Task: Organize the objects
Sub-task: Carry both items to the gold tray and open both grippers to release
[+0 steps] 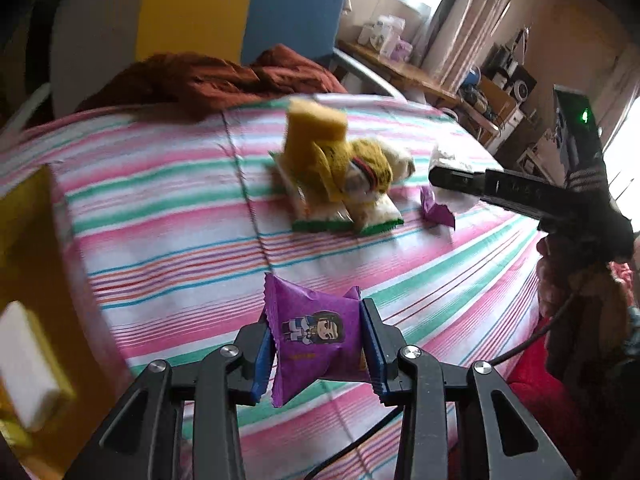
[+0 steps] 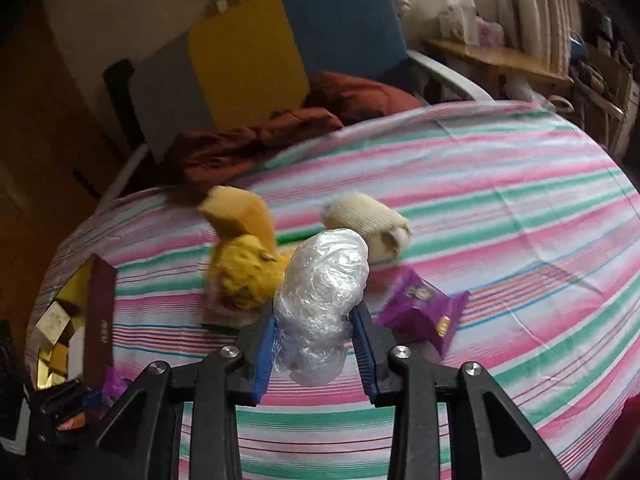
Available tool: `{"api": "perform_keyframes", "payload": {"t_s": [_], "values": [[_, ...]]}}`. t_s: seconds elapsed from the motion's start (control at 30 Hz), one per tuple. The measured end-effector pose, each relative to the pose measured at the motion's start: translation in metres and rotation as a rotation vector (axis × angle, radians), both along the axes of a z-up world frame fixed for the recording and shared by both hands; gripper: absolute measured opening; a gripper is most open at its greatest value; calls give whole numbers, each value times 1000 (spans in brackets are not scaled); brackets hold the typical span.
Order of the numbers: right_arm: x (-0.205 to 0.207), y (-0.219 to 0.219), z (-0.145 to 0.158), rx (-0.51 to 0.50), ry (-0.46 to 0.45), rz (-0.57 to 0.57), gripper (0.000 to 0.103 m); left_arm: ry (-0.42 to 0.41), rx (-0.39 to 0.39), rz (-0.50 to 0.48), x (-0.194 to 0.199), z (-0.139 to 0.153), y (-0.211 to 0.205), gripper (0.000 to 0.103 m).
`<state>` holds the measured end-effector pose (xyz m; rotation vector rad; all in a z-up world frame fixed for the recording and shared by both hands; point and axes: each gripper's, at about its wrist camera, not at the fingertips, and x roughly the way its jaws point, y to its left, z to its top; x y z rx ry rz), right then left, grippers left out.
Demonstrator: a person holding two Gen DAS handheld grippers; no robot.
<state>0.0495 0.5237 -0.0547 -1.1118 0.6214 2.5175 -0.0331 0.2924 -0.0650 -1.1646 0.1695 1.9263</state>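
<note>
My left gripper [image 1: 318,346] is shut on a purple snack packet [image 1: 316,340] with a cartoon figure, held above the striped bedsheet [image 1: 160,208]. My right gripper [image 2: 316,338] is shut on a crumpled clear plastic bundle [image 2: 322,300], also off the sheet. The left wrist view shows the right gripper [image 1: 440,178] from the side with the plastic bundle [image 1: 446,156] in it. A second purple packet [image 2: 420,310] lies on the sheet just right of the right gripper. Yellow socks [image 2: 244,276] are piled over green-edged snack packets [image 1: 344,218]. A rolled cream sock [image 2: 368,228] lies behind the bundle.
An open box [image 2: 68,332] with a gold lining and a maroon lid holds small packets at the bed's left edge. A rust-brown blanket [image 2: 256,140] is bunched at the far side, before a chair [image 2: 244,56] with grey, yellow and blue panels. A cluttered wooden desk [image 2: 492,56] stands far right.
</note>
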Motion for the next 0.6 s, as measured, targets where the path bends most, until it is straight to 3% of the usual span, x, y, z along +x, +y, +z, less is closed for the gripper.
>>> {"api": "perform_keyframes", "payload": {"t_s": [0.3, 0.6], "values": [[-12, -69, 24, -33, 68, 154, 34, 62, 72, 148, -21, 38, -83, 39], [-61, -176, 37, -63, 78, 398, 34, 91, 41, 353, -63, 35, -173, 40]]}}
